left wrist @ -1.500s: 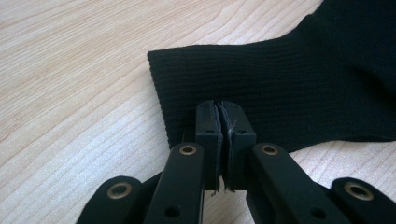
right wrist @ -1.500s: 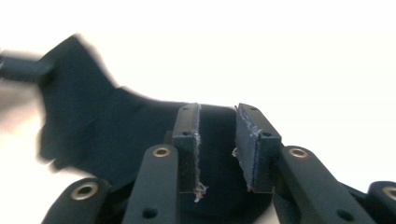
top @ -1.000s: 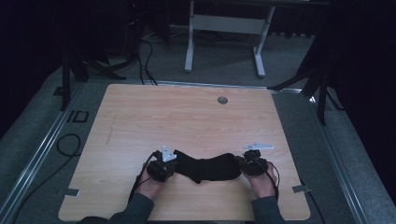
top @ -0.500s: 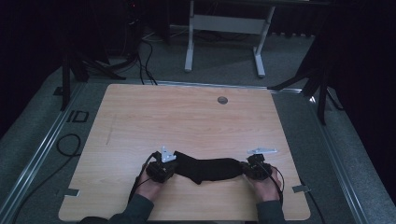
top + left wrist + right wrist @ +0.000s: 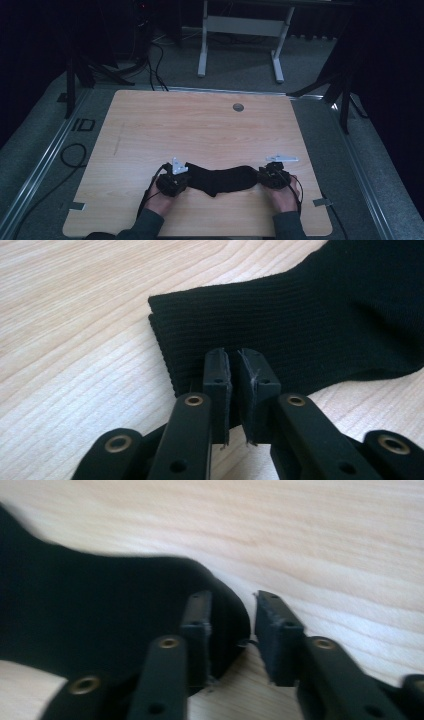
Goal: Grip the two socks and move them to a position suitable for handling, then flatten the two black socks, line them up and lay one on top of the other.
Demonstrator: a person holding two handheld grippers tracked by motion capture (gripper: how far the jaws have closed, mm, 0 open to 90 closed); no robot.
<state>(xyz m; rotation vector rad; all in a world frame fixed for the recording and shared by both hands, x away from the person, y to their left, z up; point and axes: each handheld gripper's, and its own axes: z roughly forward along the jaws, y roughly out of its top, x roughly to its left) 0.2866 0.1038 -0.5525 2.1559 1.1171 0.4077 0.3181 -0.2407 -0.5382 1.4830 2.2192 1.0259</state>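
One black sock (image 5: 222,180) lies lengthwise across the table (image 5: 200,125), cuff toward the left gripper (image 5: 175,181), toe toward the right gripper (image 5: 272,177); both grippers' jaws have just been opening, released, nothing pinched.

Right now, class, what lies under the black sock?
Under the sock lies the bare wooden table. Whatever sits beneath its middle is covered; nothing pokes out around its edges.

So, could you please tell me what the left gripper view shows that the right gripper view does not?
Left gripper view: the black sock's ribbed cuff, folded edge sharp, under the left gripper; its jaws have just been opening, leaving a narrow empty gap. Right gripper view: the sock's rounded toe end, blurred, and the right gripper, whose jaws have just been opening wider, with nothing pinched between them. Both: the sock lying on the light wooden table.
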